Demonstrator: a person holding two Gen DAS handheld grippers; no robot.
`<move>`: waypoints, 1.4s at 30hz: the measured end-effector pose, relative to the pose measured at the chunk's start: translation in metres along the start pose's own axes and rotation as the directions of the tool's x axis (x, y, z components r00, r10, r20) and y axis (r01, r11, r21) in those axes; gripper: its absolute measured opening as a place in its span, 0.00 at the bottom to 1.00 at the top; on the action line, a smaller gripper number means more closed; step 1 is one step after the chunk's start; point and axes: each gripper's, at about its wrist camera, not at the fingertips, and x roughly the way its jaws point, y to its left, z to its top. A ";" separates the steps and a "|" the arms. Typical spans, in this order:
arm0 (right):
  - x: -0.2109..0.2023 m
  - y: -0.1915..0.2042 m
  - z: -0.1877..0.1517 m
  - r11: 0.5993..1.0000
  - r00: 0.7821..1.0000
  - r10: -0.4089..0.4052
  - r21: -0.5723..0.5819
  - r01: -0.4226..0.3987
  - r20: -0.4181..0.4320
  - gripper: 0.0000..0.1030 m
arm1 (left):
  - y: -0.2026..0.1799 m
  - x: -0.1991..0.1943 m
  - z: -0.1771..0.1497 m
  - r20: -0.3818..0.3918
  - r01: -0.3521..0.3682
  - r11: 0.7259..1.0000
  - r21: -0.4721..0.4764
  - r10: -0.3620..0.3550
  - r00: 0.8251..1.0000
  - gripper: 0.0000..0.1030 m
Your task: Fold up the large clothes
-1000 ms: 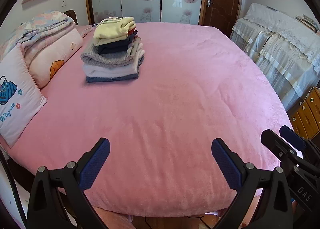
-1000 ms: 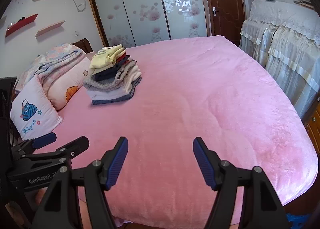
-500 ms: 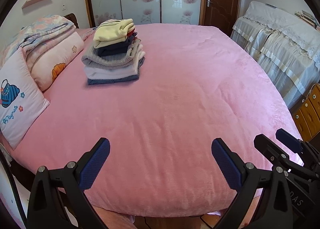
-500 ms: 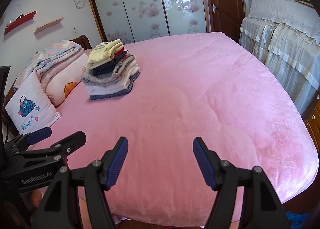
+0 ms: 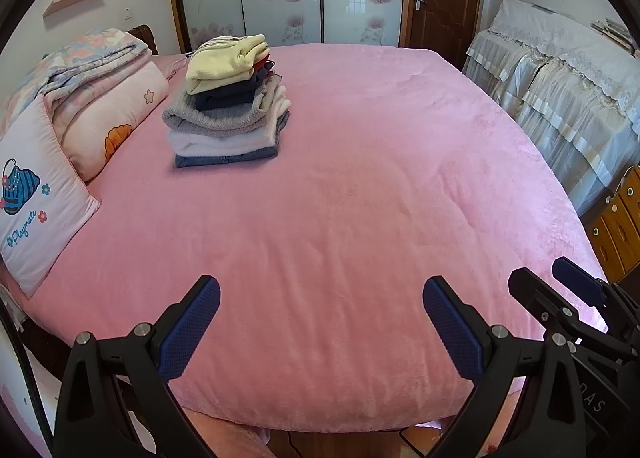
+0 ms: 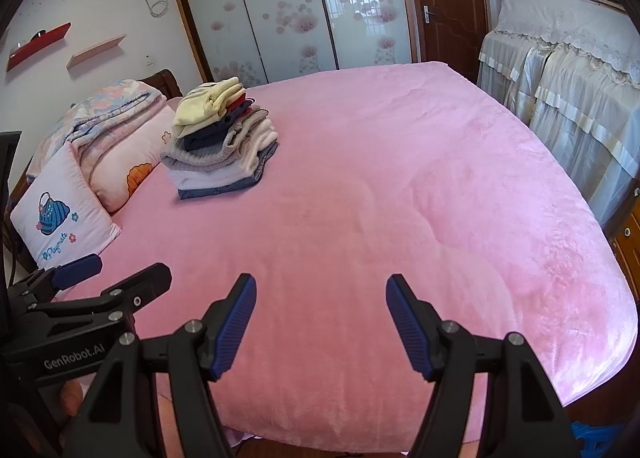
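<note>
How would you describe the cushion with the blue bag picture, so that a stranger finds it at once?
Start at the big pink bed and go to its head end, left of the clothes pile. There a folded quilt lies on a long pillow; the cushion leans beside the pillow, nearest to the camera. Only it is square and whitish, with a blue bag and the word "Playmate".

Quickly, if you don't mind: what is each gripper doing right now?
Left gripper: open, holding nothing, above the pink bed cover.
Right gripper: open, holding nothing, above the same cover.
</note>
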 end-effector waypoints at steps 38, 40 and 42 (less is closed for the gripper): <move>0.021 -0.009 -0.007 0.999 0.999 -0.024 0.024 0.025 -0.043 0.66 | -0.005 0.021 0.002 -0.061 0.020 1.000 0.008 -0.020 0.998 0.98; 0.022 -0.010 -0.007 0.999 0.999 -0.023 0.027 0.025 -0.046 0.66 | -0.003 0.022 0.003 -0.063 0.022 1.000 0.008 -0.021 0.998 0.98; 0.024 -0.011 -0.008 0.999 0.998 -0.023 0.027 0.025 -0.050 0.66 | -0.003 0.024 0.003 -0.066 0.022 1.000 0.007 -0.021 0.998 0.98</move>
